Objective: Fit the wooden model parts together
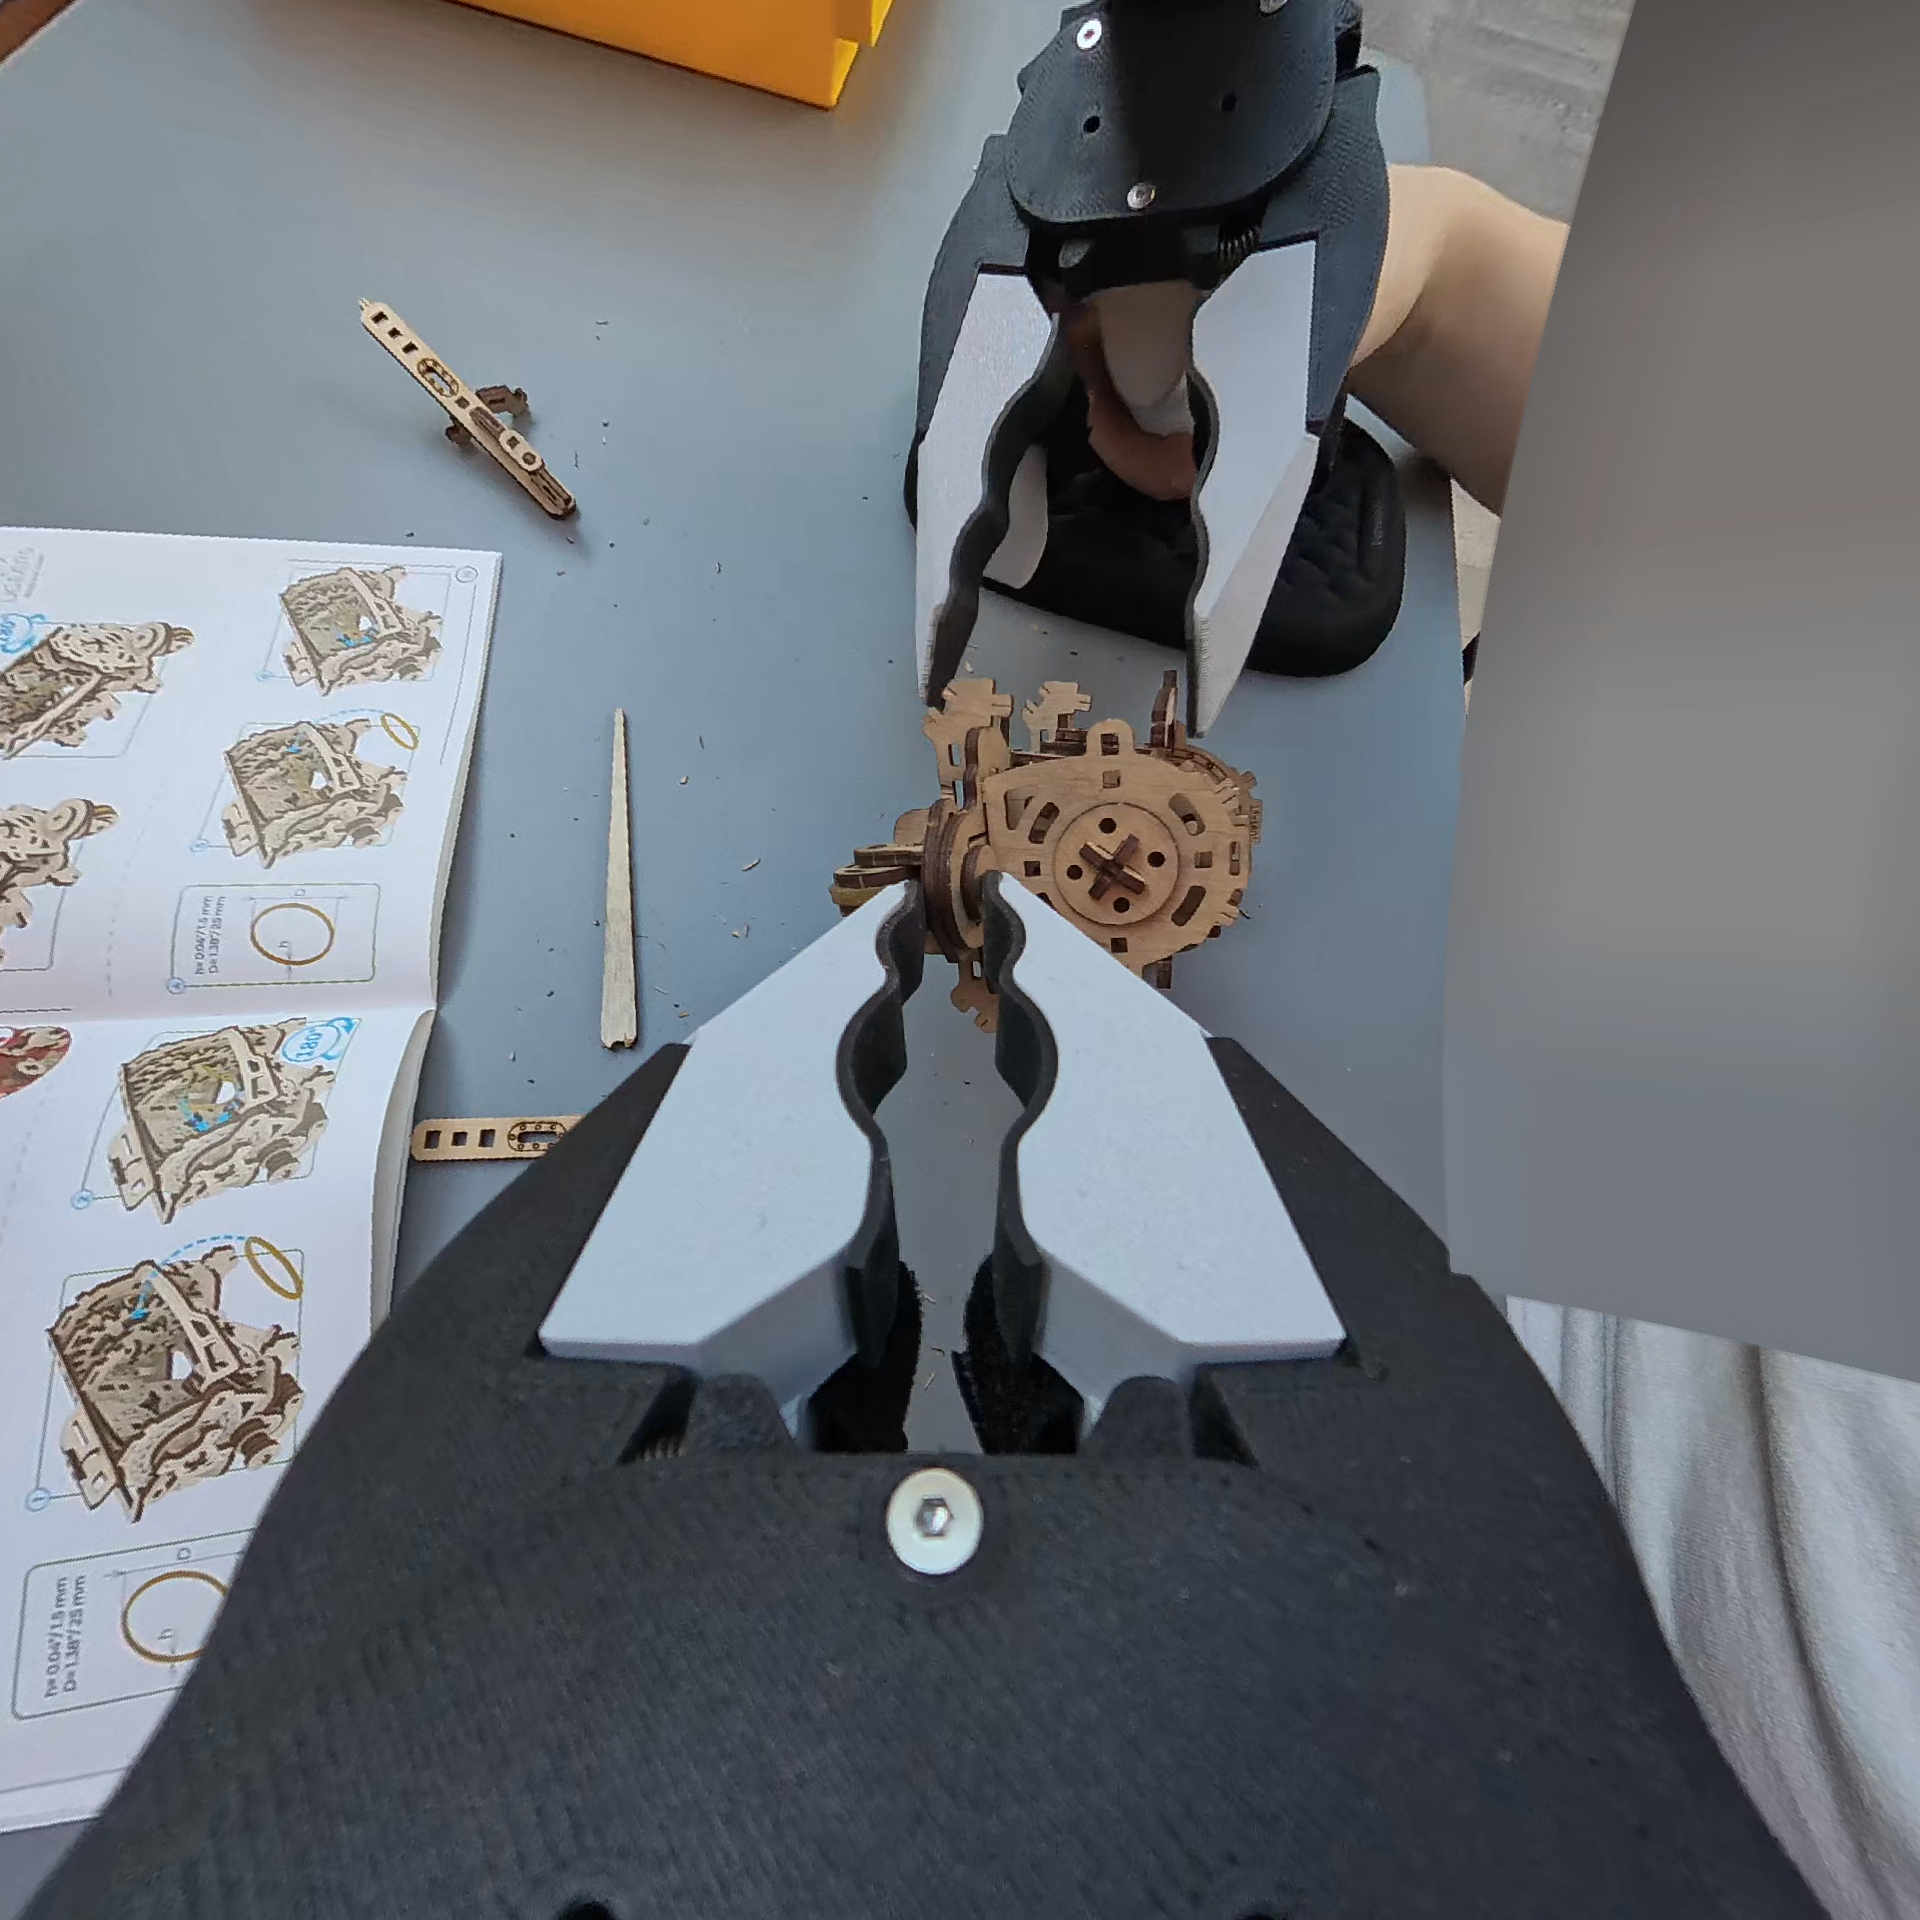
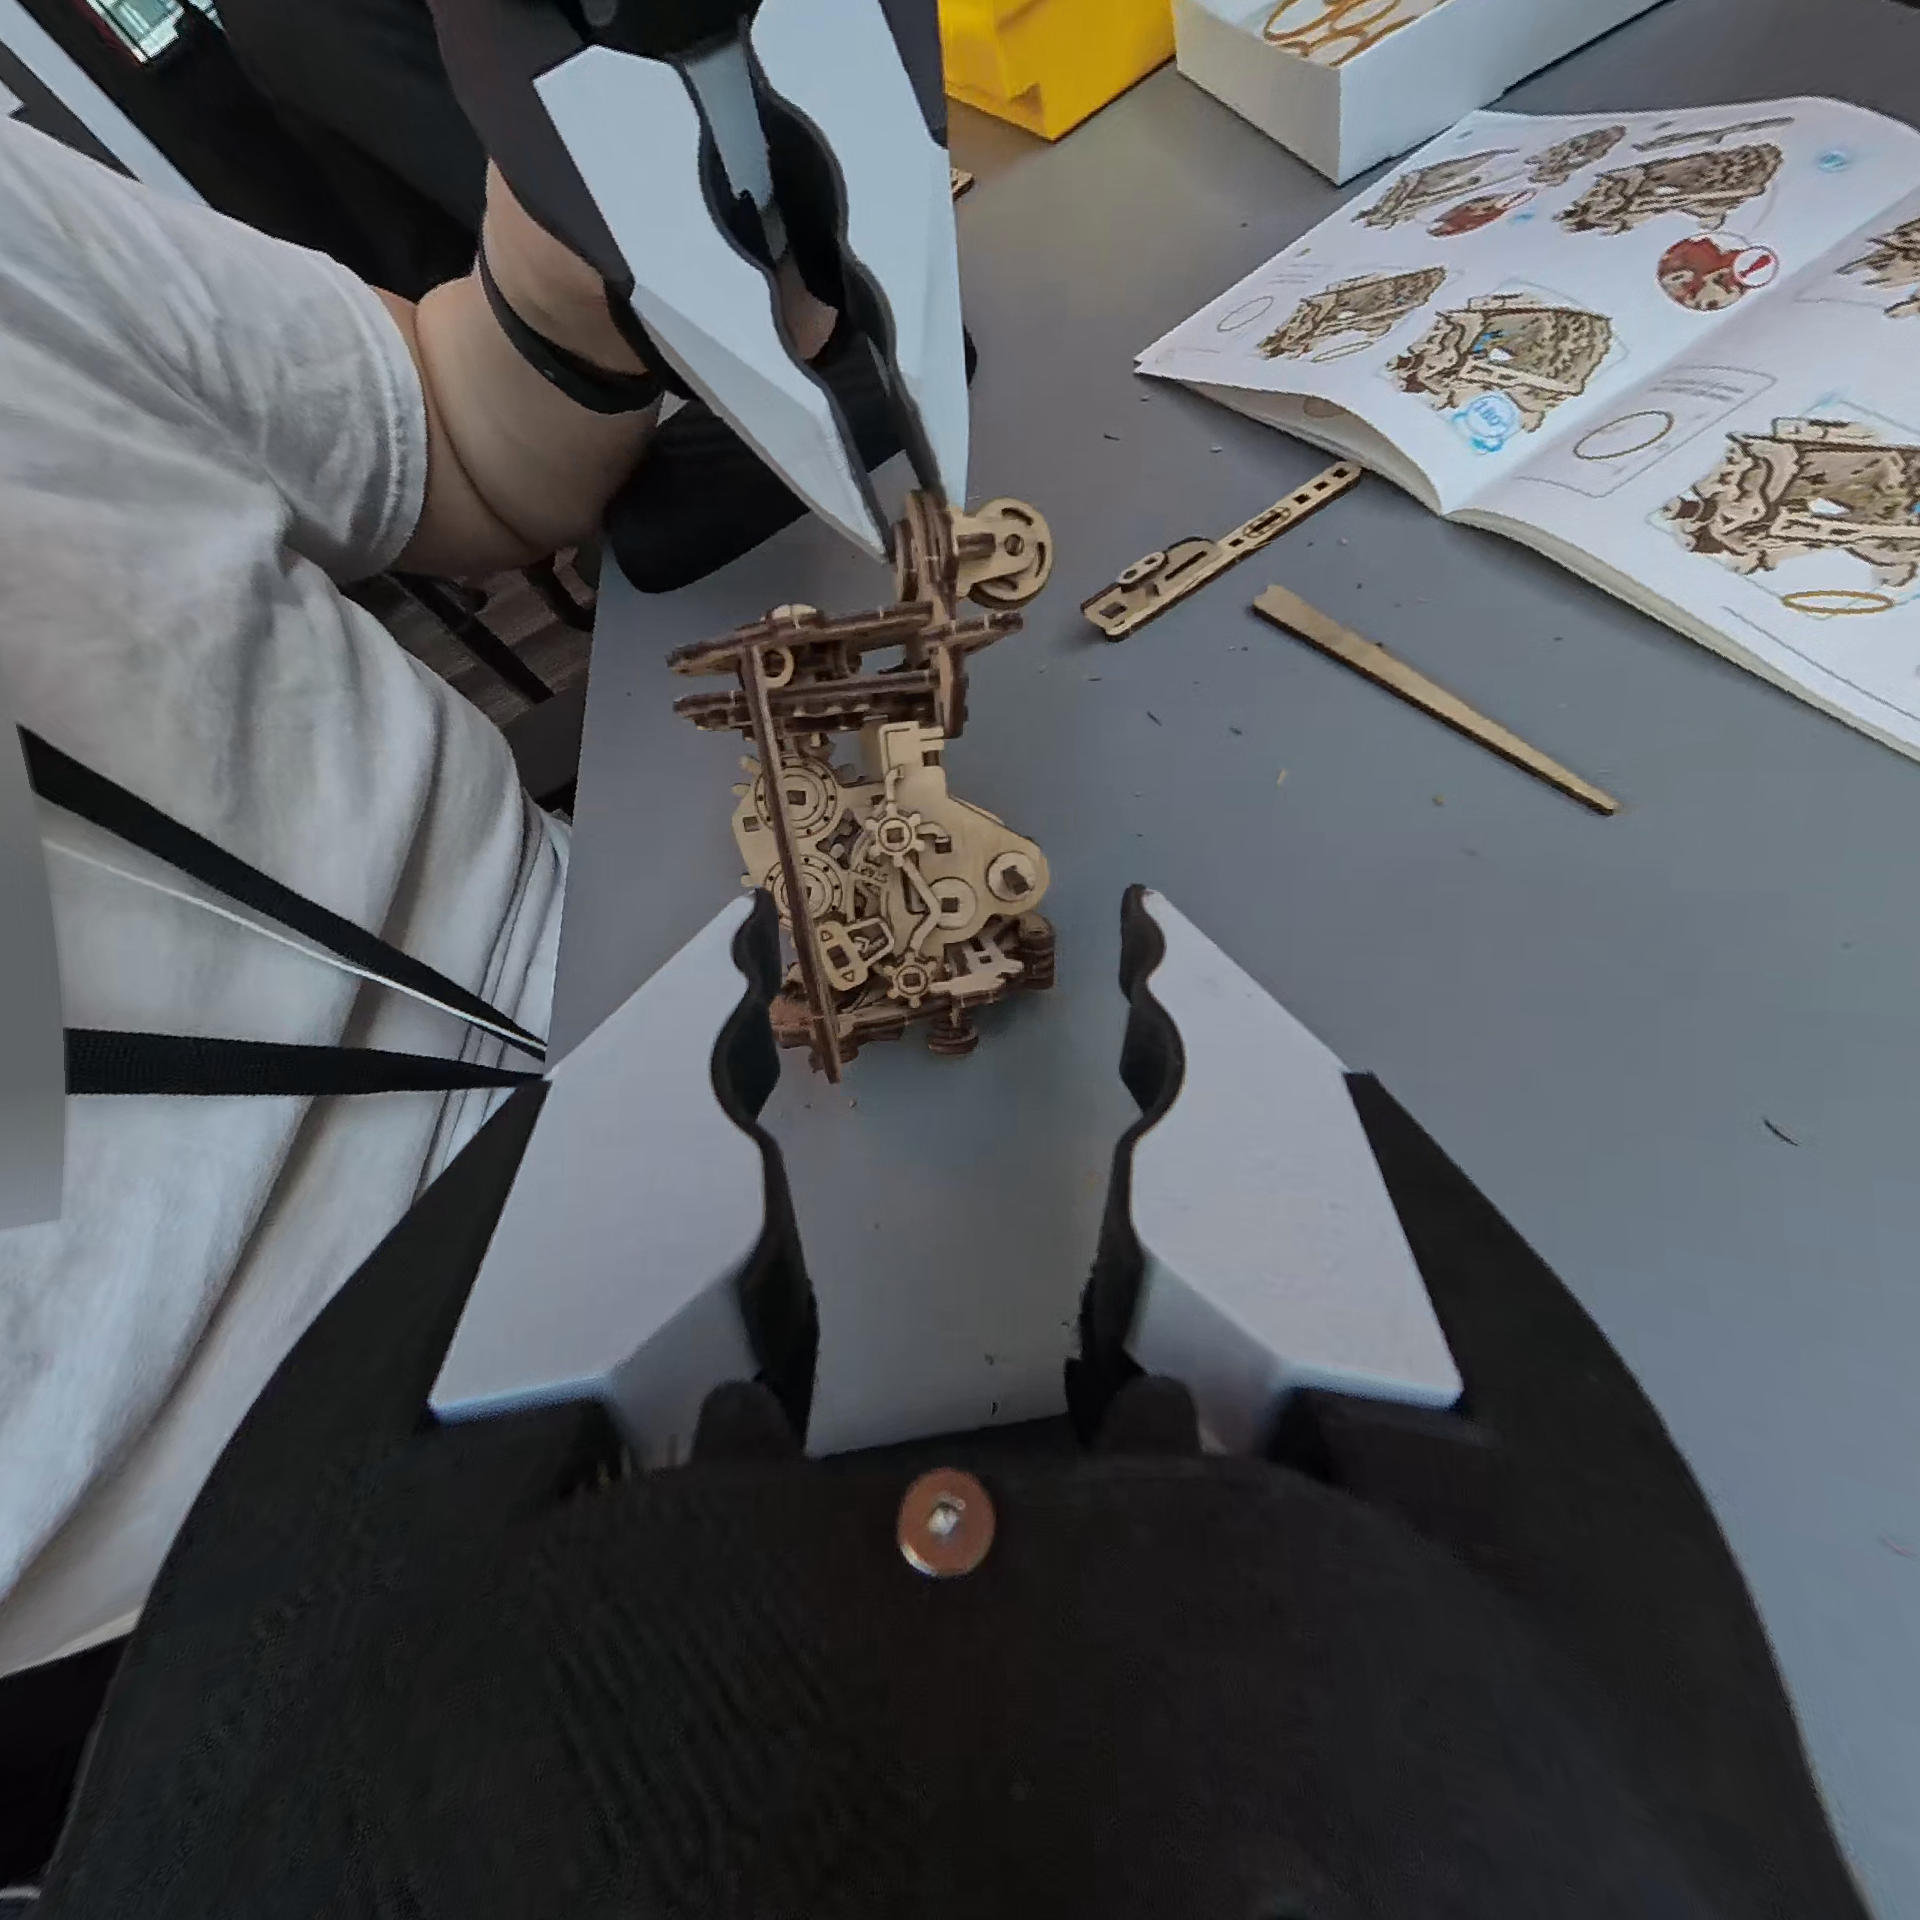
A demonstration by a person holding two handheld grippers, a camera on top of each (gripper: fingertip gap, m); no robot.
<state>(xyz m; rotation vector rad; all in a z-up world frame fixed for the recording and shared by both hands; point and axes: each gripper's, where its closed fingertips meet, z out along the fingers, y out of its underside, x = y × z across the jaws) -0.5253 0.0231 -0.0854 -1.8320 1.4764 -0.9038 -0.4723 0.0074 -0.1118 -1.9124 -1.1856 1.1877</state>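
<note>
The wooden model (image 1: pixel 1112 862) is a partly built gear assembly of light and dark laser-cut parts, held tilted over the grey table (image 1: pixel 727 520). My left gripper (image 1: pixel 951 899) is shut on a disc-and-axle part at one end of it. In the right wrist view the model (image 2: pixel 894 862) hangs from the left gripper (image 2: pixel 920 520), with its lower end at or just above the table. My right gripper (image 2: pixel 945 909) is open, its fingers on either side of the model's lower end, apparently not touching. It also shows in the left wrist view (image 1: pixel 1070 686).
An open instruction booklet (image 1: pixel 208 935) (image 2: pixel 1610 332) lies beside the model. A tapered wooden stick (image 1: pixel 619 883) (image 2: pixel 1434 707) and perforated wooden strips (image 1: pixel 468 410) (image 2: pixel 1226 551) lie loose. A yellow box (image 2: pixel 1039 62) and a white box (image 2: pixel 1382 73) stand at the back. A person's arm and white shirt are close by. There is about 7 cm between the tips of the two grippers. The tapered wooden stick (image 2: pixel 1434 707) is about 9 cm from my right fingertips. The left camera catches it too, in the left wrist view (image 1: pixel 628 830).
</note>
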